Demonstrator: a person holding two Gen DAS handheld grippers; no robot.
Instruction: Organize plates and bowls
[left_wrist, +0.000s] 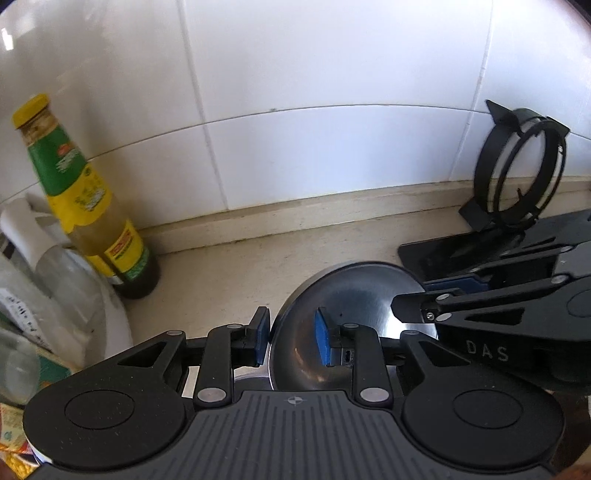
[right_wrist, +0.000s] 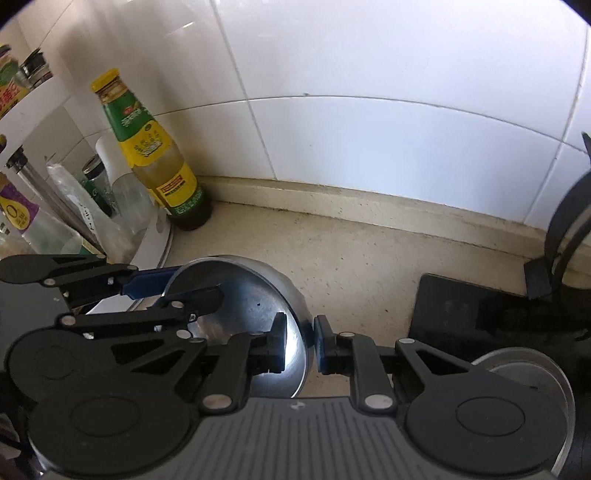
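My left tongs (left_wrist: 290, 341) and right tongs (right_wrist: 300, 345) straddle the steel bowl (left_wrist: 354, 295) rim at frame centre, unclamped; stiff, light, slippery: pinch the rim

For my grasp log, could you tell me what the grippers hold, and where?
Both straddle the steel bowl at its rim: left gripper on the left edge, right gripper on the right. Full closure cannot be told.

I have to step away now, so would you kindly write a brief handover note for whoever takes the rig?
Left gripper: open, its fingers straddling the left rim of the steel bowl, not clamped.
Right gripper: open, its fingers straddling the bowl's right rim.
The bowl sits on the counter near the tiled wall, beside the sauce bottle. A second steel dish lies at the lower right of the right wrist view.
Done: both grippers in place.
Left: close, lift, and put the bowl away.
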